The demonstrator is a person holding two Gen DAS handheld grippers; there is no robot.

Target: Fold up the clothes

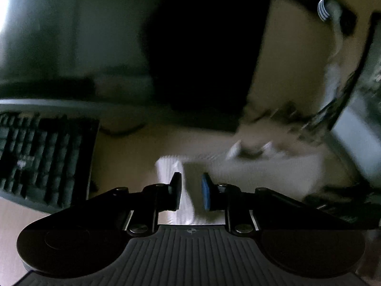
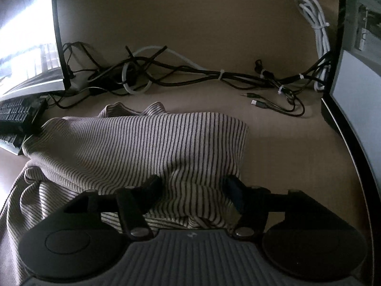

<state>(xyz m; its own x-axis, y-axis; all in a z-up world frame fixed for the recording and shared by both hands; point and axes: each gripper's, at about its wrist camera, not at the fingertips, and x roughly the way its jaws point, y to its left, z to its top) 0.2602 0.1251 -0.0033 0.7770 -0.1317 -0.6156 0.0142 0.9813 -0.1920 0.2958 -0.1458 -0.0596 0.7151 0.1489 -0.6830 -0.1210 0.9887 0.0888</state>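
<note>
A striped grey-and-white garment (image 2: 142, 147) lies bunched on the beige desk in the right wrist view. My right gripper (image 2: 193, 190) is open with its fingers spread over a fold of the cloth near its right edge; the cloth hides the fingertips. In the blurred left wrist view, my left gripper (image 1: 191, 190) has its pads close together with a strip of the pale garment (image 1: 173, 166) between them. The other gripper shows as a dark blurred shape (image 1: 314, 0) at the top right there.
A black keyboard (image 1: 45, 155) lies to the left, also showing in the right wrist view (image 2: 14, 116). A monitor (image 2: 28, 35) stands at the left and another screen (image 2: 357, 95) at the right. Tangled cables (image 2: 166, 74) run along the back of the desk (image 2: 285, 155).
</note>
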